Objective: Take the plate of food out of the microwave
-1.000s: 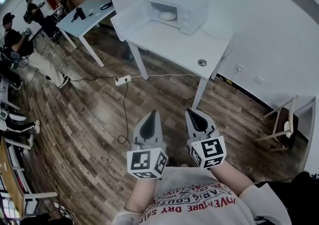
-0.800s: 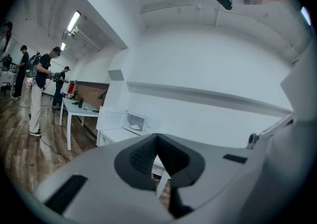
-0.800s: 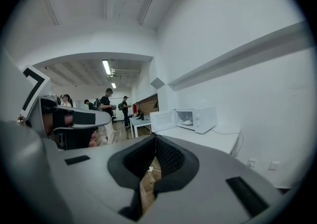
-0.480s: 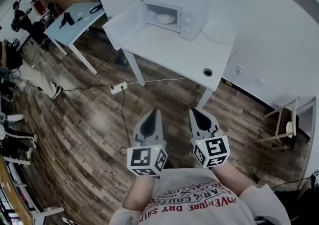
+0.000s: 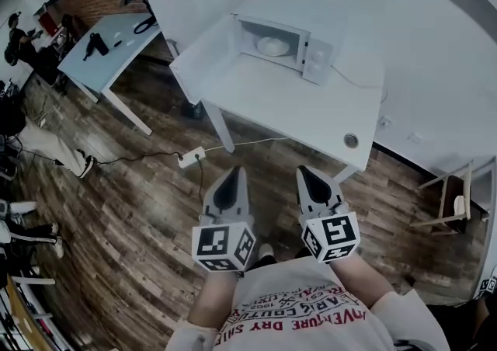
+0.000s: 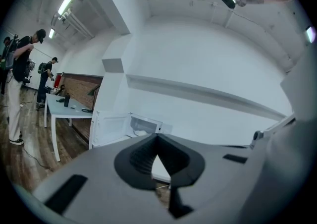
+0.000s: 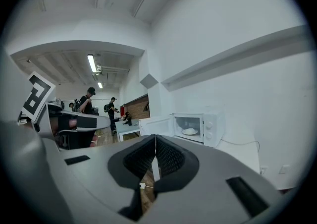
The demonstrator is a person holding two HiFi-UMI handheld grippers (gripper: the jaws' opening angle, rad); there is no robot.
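Observation:
A white microwave (image 5: pixel 299 40) stands at the back of a white table (image 5: pixel 287 105) with its door (image 5: pixel 206 50) swung open to the left. Inside lies a white plate of food (image 5: pixel 272 46), which also shows in the right gripper view (image 7: pixel 189 131). My left gripper (image 5: pixel 233 174) and right gripper (image 5: pixel 304 174) are held side by side over the wooden floor, well short of the table. Both are shut with nothing between their jaws. In the left gripper view the microwave (image 6: pixel 143 125) is small and far off.
A second, light blue table (image 5: pixel 105 43) with dark items on it stands at the left. A white power strip (image 5: pixel 189 158) and cables lie on the floor near the table leg. People stand at the far left. A wooden chair (image 5: pixel 454 206) is at the right.
The white table and microwave have come closer and lower in the head view as I walk toward them. Both grippers keep their place in front of me, still shut.

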